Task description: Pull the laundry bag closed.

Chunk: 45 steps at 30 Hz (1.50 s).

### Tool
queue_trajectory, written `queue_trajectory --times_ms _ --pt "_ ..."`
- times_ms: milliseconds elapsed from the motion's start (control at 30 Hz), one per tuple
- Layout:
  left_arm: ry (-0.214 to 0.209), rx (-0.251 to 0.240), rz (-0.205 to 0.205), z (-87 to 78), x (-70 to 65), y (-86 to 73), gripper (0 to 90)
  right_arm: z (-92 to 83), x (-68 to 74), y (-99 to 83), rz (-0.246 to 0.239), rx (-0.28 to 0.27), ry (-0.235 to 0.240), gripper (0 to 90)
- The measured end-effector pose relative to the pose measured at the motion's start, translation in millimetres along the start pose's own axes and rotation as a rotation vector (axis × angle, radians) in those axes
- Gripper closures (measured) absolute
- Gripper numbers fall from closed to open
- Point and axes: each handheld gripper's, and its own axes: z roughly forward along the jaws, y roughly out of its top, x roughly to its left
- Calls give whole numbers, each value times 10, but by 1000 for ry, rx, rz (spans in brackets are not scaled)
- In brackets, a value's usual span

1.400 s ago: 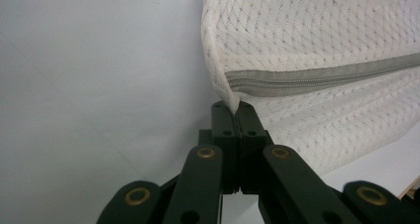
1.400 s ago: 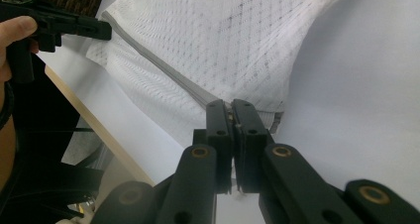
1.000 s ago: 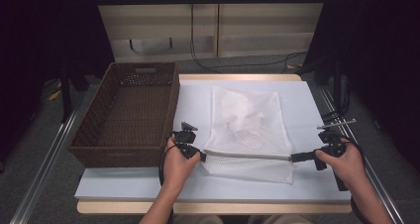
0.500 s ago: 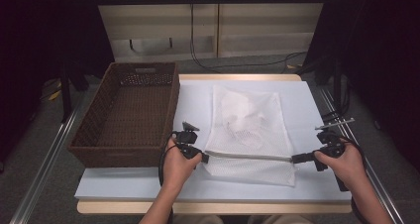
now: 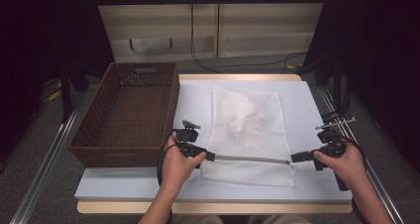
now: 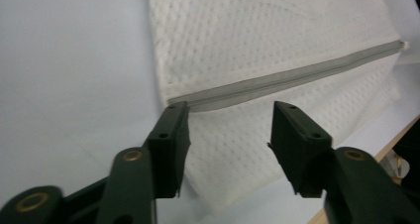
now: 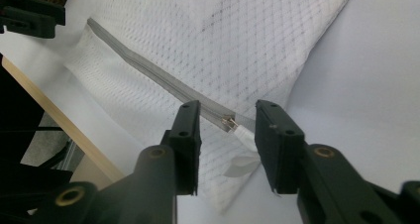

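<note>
A white mesh bag (image 5: 250,132) lies flat on the table (image 5: 307,110), just right of the wicker basket (image 5: 131,112). Its grey zipper (image 5: 247,158) runs across the end nearest the person. The left gripper (image 5: 208,155) sits at the zipper's basket-side end; its jaws have just been opening and stand apart, the zipper end by one tip, unpressed. The right gripper (image 5: 295,158) is at the far end from the basket; its jaws have also just been opening, with the zipper pull (image 7: 229,122) loose between them.
</note>
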Motion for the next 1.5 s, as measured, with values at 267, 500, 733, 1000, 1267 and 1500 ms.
queue_trajectory --times_ms 267,500,733,1000,1267,1500 --pt "3 -73 65 7 -33 25 215 -17 2 11 -48 -45 -34 442" --pt "-27 -92 127 14 -55 48 74 9 -8 32 -137 -94 -83 202" --pt "-49 -105 145 -12 -52 55 55 18 0 31 -190 -121 -65 144" --pt "-37 -106 207 20 -37 7 58 73 -72 -66 -237 -104 -71 139" --pt "-58 -102 251 58 -8 -65 58 60 -141 -169 -241 -106 -91 140" --pt "-60 -103 250 58 53 -150 58 31 -211 -273 -243 -111 -96 140"
